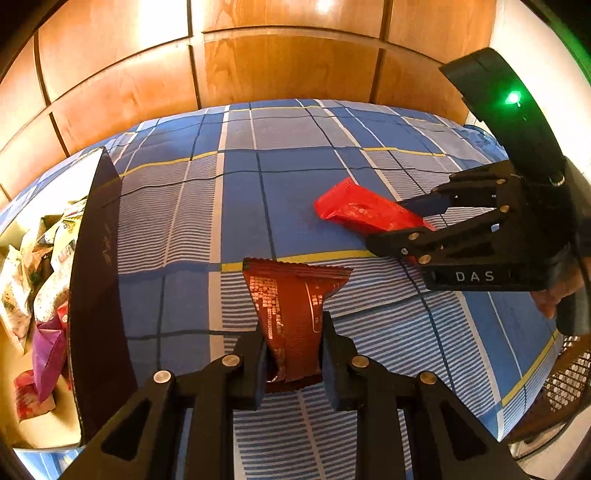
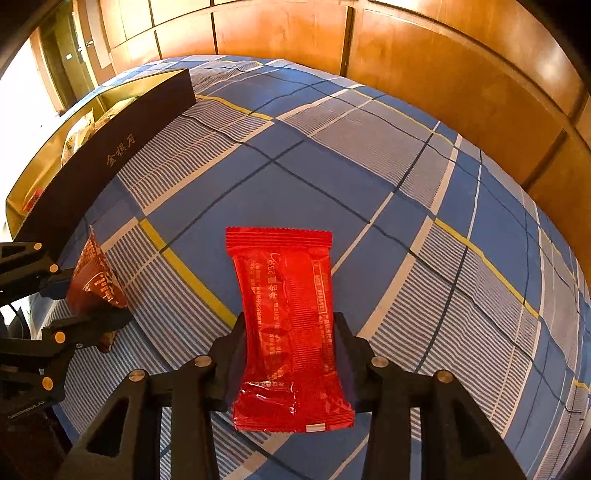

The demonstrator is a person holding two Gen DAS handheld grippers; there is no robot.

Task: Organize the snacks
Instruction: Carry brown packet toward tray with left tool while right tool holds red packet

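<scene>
Snacks [image 1: 26, 266] fill box [image 1: 99, 295] (wrappers mixed).

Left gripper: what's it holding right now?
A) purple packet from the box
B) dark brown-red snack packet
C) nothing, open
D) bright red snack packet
B: the left gripper is shut on the dark brown-red snack packet; the bright red snack packet sits in the right gripper.

Warm, bright indoor light in both views. There's glare blowing out the glossy orange wooden wall panels [image 1: 325, 7] at top centre of the left view, and the upper left of the right view is washed white. Heavy fisheye bending with dark vignetted corners. Focus is sharp, no motion blur.
</scene>
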